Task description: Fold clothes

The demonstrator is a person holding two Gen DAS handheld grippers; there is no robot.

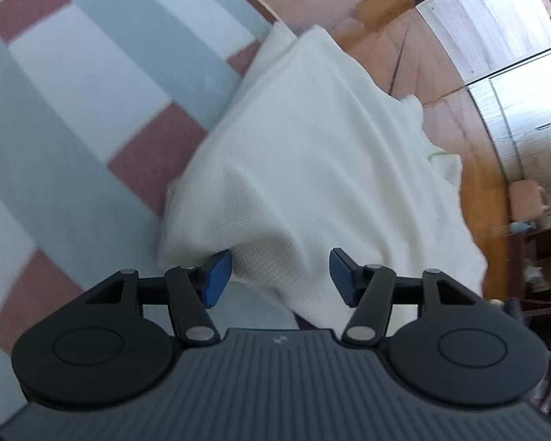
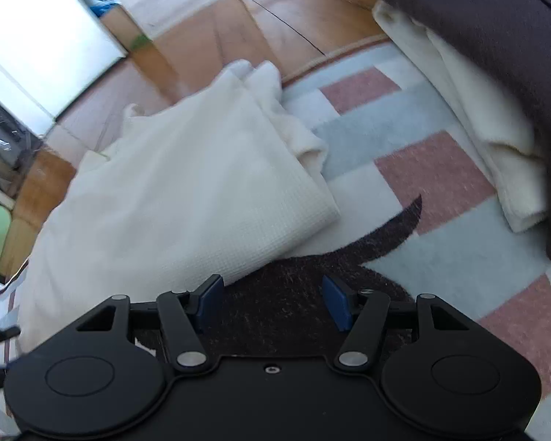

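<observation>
Your left gripper has its fingers apart, a fold of the white garment bulging between them; the blue pads don't close on it. The cloth's near edge is hidden under the gripper body. It lies on the checked rug, spilling onto the wood floor. Your right gripper is also spread wide, empty, over a dark patch in the rug, just beside the garment. At upper right, a folded cream cloth sits under a dark one, cut off by the frame. Everything is motion-blurred.
</observation>
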